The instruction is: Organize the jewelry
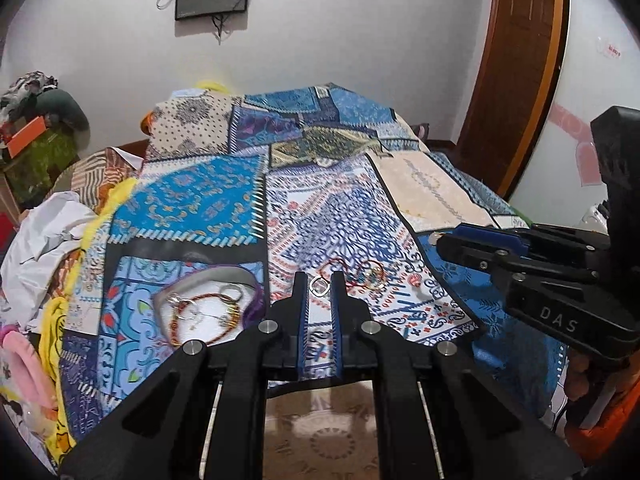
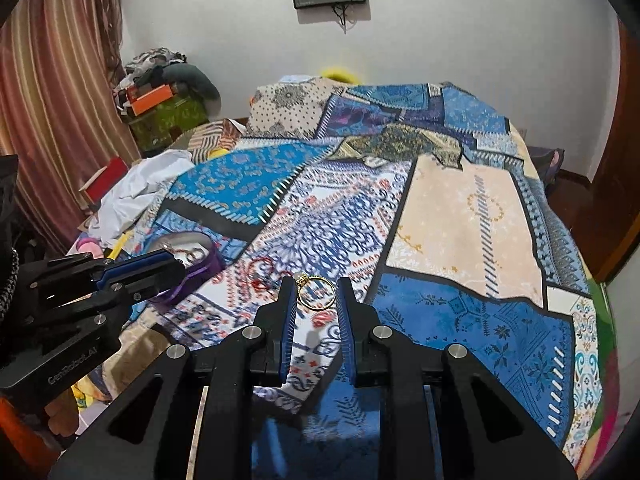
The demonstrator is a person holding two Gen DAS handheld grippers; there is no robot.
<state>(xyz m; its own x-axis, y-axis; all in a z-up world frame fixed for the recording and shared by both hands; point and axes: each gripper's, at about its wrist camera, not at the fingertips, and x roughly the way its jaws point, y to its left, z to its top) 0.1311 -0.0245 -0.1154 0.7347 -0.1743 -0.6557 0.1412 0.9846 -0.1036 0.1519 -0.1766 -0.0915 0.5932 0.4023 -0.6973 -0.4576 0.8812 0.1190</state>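
My left gripper (image 1: 320, 285) is shut on a small silver ring (image 1: 319, 286), held just above the patterned bedspread. To its left lies a grey, purple-edged jewelry tray (image 1: 208, 280) holding a beaded bracelet (image 1: 200, 320) and silver rings. Red thread bracelets (image 1: 356, 274) lie on the cloth right of my fingertips. My right gripper (image 2: 317, 292) is shut on a gold ring (image 2: 316, 293) with a small stone, held above the bedspread. The right gripper also shows in the left wrist view (image 1: 448, 242). The left gripper (image 2: 176, 266) shows in the right wrist view, over the tray (image 2: 200, 248).
A bed with a blue patchwork bedspread (image 1: 340, 208) fills both views. White cloth and paper (image 1: 44, 236) and clutter lie at the left edge. A wooden door (image 1: 516, 60) stands at the far right, a striped curtain (image 2: 52, 100) at the left.
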